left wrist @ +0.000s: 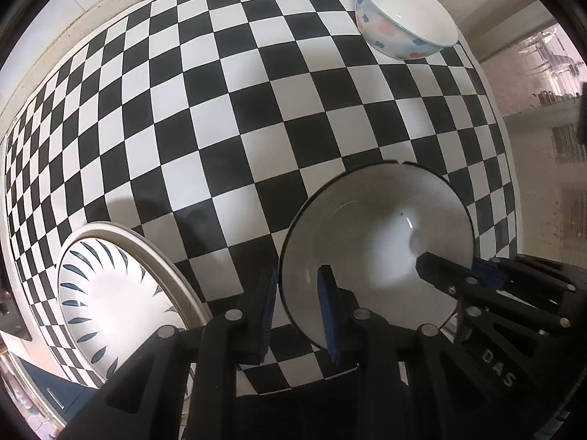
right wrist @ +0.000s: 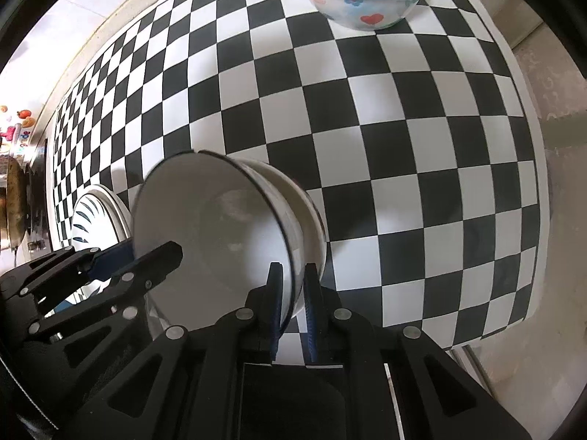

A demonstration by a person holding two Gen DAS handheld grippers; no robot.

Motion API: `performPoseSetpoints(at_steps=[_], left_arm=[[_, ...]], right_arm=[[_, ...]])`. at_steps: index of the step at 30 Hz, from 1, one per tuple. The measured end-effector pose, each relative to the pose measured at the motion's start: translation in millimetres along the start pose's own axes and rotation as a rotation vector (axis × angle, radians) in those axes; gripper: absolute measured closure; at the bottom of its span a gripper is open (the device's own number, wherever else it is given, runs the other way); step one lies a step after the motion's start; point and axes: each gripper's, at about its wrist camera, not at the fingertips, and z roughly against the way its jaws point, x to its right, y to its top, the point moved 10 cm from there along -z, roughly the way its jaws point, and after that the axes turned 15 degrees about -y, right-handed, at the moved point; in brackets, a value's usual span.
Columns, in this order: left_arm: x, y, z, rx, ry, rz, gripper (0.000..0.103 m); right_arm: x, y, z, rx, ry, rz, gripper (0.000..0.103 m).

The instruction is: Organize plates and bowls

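Bowls [right wrist: 227,234], nested and partly hidden by each hand-held gripper, left [left wrist: 299,308] and right [right wrist: 293,300], both clamping the rim.

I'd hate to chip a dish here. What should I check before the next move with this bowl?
1. Grip of left tongs on the white bowl rim: ok.
2. Grip of right tongs on the opposite rim: ok.
3. The lower bowl nested squarely underneath: cannot tell.
4. The flowered bowl stands well apart: ok.
5. The leaf-patterned plate is not touching the white bowl: ok.
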Motion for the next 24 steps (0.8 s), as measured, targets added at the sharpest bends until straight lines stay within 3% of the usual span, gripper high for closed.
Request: performPoseSetpoints(at_steps=[3, 24], left_arm=[[2, 1, -1, -0.001, -0.008, -0.002, 0.082], [8, -1, 3, 0.007, -0.028, -0.015, 0.081]], right_arm=[[3, -1, 1, -0.003, -0.008, 0.004, 0.084], [5, -14, -7, -0.036, 0.026, 0.007, 0.085]])
